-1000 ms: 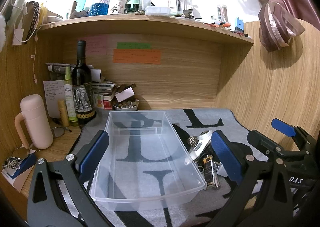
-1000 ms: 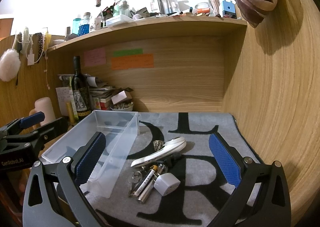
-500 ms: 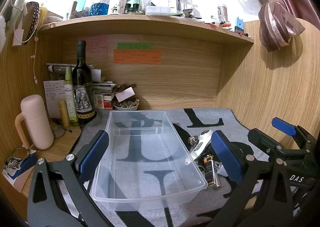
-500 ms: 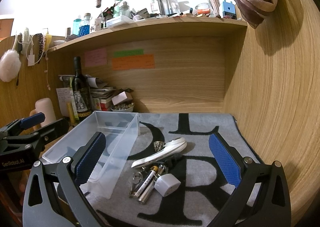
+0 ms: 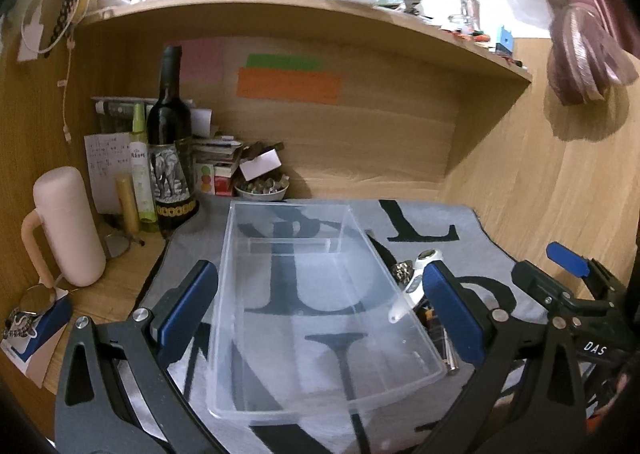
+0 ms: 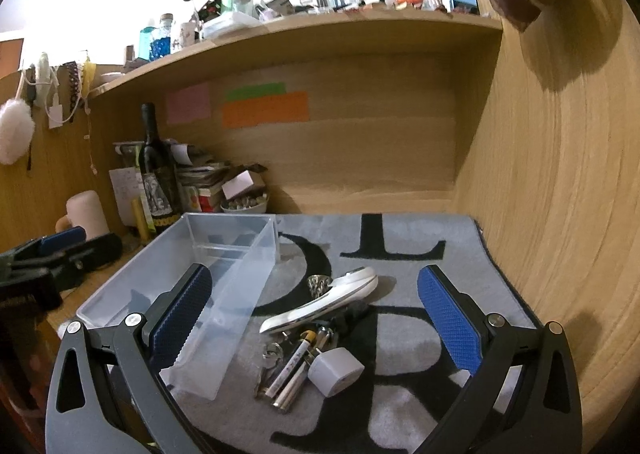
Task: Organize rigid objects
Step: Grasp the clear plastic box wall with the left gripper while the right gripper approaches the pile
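An empty clear plastic bin (image 5: 304,294) (image 6: 208,278) lies on a grey mat with black letters (image 6: 400,238). Right of it is a small heap: a white curved handheld device (image 6: 324,304) (image 5: 416,278), batteries (image 6: 298,362), keys (image 6: 270,358), a white plug adapter (image 6: 336,370) and a small metal piece (image 6: 318,285). My left gripper (image 5: 320,310) is open, its fingers either side of the bin's near end. My right gripper (image 6: 316,318) is open and empty above the heap.
At the back left stand a dark wine bottle (image 5: 170,150), a green bottle (image 5: 140,170), a pink mug (image 5: 66,226), stacked papers and a small bowl (image 5: 260,190). Wooden walls close the back and right. A cluttered shelf (image 5: 280,10) runs overhead.
Both grippers stay open. The left view has tilted down slightly and closer to the bin; the right view has shifted very little.
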